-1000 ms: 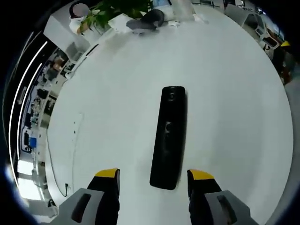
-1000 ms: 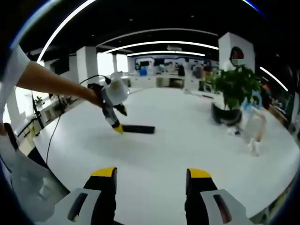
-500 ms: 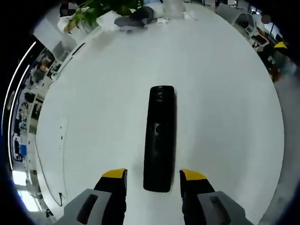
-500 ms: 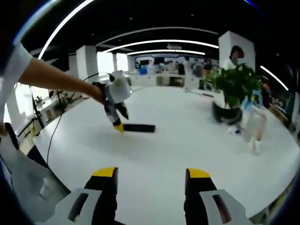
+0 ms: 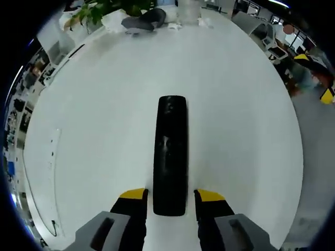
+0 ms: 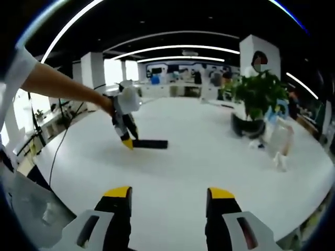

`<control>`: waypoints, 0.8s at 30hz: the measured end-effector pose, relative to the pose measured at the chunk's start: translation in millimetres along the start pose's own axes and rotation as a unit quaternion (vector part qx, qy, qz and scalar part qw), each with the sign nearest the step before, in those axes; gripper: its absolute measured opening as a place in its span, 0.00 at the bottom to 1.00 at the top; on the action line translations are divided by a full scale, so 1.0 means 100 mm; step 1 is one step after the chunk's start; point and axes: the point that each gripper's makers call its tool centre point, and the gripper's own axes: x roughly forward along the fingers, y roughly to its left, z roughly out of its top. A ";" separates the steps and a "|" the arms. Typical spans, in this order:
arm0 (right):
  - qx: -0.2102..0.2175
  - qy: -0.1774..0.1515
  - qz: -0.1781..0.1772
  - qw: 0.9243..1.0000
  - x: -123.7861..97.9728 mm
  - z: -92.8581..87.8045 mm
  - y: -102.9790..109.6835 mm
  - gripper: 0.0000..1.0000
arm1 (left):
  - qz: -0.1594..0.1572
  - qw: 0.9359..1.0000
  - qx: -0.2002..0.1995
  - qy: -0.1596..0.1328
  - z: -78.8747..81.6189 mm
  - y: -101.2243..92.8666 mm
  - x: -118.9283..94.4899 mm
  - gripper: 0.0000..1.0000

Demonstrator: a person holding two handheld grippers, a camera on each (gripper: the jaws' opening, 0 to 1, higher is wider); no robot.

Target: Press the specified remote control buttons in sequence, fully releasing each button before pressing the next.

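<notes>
The left tool (image 5: 170,196) stood with its yellow-tipped jaws parted, straddling the near end of the long black plastic remote control (image 5: 170,154) lying flat on the white round bench (image 5: 246,120); whether they touched it was unclear. The right tool (image 6: 167,194) hung open and empty, well apart. No press looked made yet.

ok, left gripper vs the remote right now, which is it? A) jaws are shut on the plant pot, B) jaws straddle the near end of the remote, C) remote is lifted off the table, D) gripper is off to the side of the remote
B: in the left gripper view the left gripper has a yellow-tipped jaw on each side of the near end of the black remote, which lies flat on the white table.
</notes>
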 end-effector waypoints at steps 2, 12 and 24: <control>-0.002 -0.002 0.002 1.000 0.00 0.01 0.01 0.54 | -0.001 1.000 -0.001 -0.005 0.00 0.00 0.00 0.36; 0.007 -0.005 0.001 1.000 0.00 0.01 -0.01 0.51 | -0.003 0.999 0.021 -0.040 0.01 -0.09 0.01 0.25; 0.001 -0.008 0.005 1.000 -0.01 0.02 0.02 0.48 | 0.016 0.999 -0.008 -0.036 0.00 -0.16 0.00 0.23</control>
